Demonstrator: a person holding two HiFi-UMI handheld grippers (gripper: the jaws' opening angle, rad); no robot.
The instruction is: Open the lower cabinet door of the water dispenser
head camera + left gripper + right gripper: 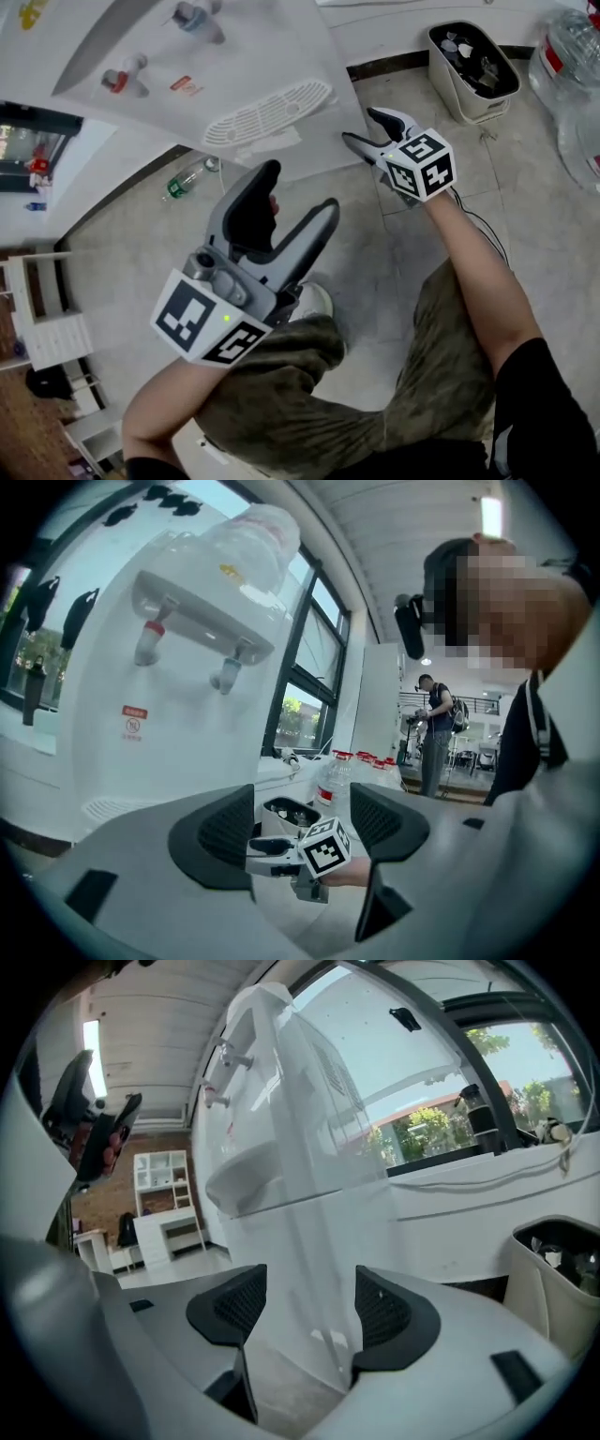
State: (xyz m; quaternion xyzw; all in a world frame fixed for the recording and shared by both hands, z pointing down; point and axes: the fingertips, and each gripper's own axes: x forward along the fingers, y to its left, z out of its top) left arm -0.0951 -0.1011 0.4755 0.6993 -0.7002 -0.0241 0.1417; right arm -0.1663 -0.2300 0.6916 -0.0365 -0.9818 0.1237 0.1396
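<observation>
The white water dispenser [234, 56] stands ahead of me, seen from above with its red and blue taps and its drip grille [267, 112]. My right gripper [361, 127] is open, low beside the dispenser's right front corner, apart from it. In the right gripper view that corner of the lower cabinet [314, 1269] runs up between the open jaws of the right gripper [305, 1302], nothing gripped. My left gripper [300, 187] is raised and open, holding nothing. In the left gripper view the left gripper [300, 822] frames the dispenser [141, 714] and the right gripper's marker cube [324, 847].
A white bin [473, 70] with rubbish and large water bottles [572, 66] stand at the right. A green bottle [187, 180] lies on the floor left of the dispenser. A cable [487, 234] trails by my right arm. White shelves [47, 319] stand at far left.
</observation>
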